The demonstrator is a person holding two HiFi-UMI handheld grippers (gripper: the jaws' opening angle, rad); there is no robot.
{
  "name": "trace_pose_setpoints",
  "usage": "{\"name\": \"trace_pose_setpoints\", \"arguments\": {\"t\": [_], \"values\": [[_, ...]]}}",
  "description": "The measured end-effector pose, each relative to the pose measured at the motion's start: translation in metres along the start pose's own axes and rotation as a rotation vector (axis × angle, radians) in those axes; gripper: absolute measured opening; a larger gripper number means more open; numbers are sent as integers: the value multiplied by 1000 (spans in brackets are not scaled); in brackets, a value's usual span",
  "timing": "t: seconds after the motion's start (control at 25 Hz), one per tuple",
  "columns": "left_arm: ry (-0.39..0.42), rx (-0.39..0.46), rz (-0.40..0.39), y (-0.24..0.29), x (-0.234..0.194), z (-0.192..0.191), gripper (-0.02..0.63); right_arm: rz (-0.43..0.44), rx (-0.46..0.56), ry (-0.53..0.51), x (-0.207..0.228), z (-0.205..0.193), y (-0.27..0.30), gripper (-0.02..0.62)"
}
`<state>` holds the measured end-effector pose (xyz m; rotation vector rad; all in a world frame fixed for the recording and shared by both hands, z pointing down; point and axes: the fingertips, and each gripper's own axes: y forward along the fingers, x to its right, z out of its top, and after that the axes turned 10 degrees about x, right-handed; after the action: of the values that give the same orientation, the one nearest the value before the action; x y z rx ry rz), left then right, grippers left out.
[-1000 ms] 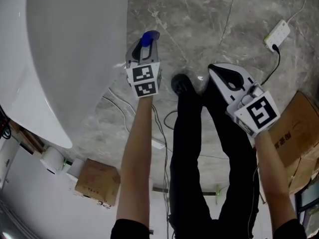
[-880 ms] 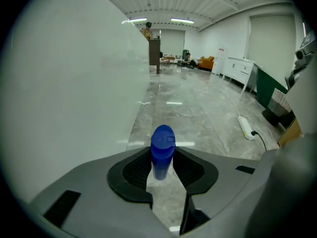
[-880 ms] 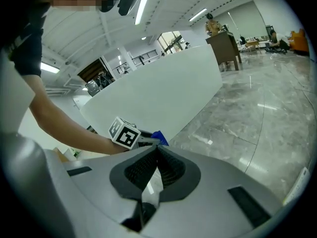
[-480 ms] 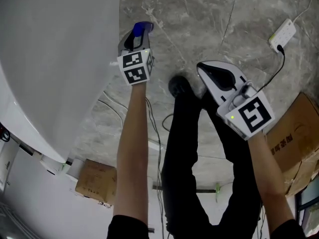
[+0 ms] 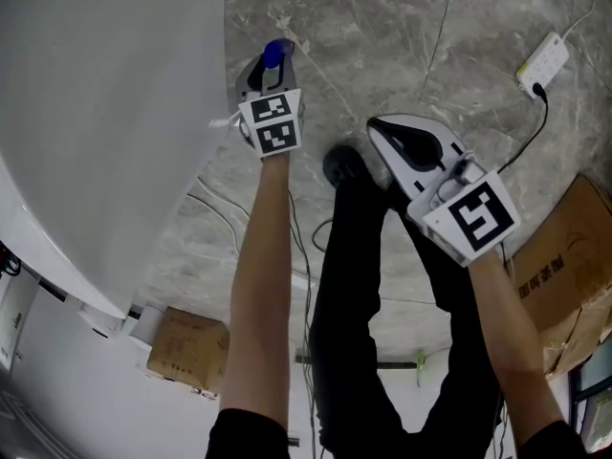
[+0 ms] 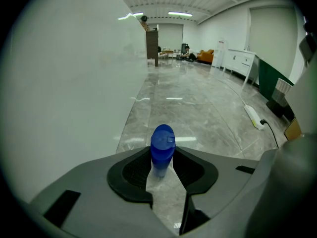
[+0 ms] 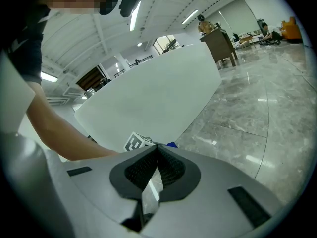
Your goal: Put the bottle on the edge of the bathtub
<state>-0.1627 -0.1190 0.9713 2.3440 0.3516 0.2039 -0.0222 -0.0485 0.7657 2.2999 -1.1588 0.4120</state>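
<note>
While your L gripper (image 5: 270,69) grips the bottle (image 6: 162,144) by its clear body, blue cap up, note the bottle is just beside the outer wall of the bathtub (image 5: 115,113). It's over the grey marble floor (image 5: 382,27), not on the tub edge. Pads press both sides, w/ the bottle centred between them. Can't tell if its base touches the floor. Your R gripper (image 5: 376,128) is clenched, tips meeting, nothing between. It's well apart from the L, by your dark trouser legs (image 5: 359,285). Power strip (image 5: 541,61) lies on the floor at far right. Cardboard box (image 5: 188,348) is near the tub's end.
</note>
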Motion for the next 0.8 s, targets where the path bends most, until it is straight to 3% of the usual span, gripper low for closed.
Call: {"name": "trace_pose_setpoints", "arguments": {"t": [0.24, 0.4, 0.8], "values": [[-38, -21, 11, -5, -1, -6, 151, 12, 1, -10, -6, 5, 0, 11], [-48, -35, -13, -8, -2, -7, 210, 6, 0, 8, -11, 8, -2, 11], [-28, -45, -21, -27, 3, 22, 259, -7, -14, 19, -22, 38, -14, 11]]}}
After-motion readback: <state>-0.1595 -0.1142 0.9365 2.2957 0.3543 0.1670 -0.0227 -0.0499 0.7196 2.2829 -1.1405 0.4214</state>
